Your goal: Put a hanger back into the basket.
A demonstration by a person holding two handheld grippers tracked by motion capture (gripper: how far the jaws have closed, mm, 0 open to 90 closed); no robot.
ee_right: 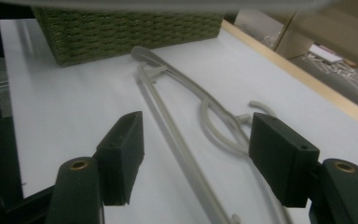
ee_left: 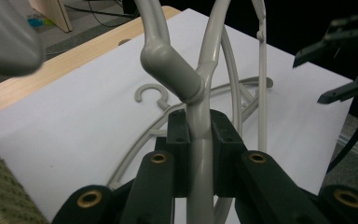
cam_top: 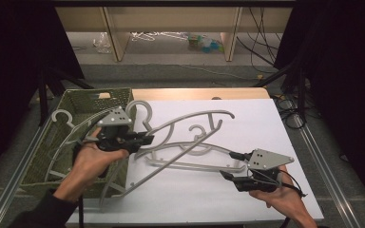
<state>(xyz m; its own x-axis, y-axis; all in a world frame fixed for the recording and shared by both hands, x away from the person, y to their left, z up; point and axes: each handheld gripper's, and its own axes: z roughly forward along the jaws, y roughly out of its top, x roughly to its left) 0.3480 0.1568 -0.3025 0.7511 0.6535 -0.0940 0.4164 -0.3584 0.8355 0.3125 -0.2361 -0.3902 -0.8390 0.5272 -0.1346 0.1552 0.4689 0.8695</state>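
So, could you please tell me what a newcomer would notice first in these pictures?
Probably the grey hanger held above the white table, the left gripper shut on its neck just right of the green woven basket. Next, the right gripper at the table's near right, its fingers open above a second hanger lying flat.

This looks like a lab or recording room set up for test work, not a home. The table (cam_top: 247,199) is a plain wooden top covered with a white sheet, flanked by black curtains (cam_top: 347,71) on both sides. Loose cables (cam_top: 261,42) trail over the grey floor (cam_top: 180,71) beyond the table's far edge, near bare wooden shelf legs (cam_top: 116,35) and scattered clutter.
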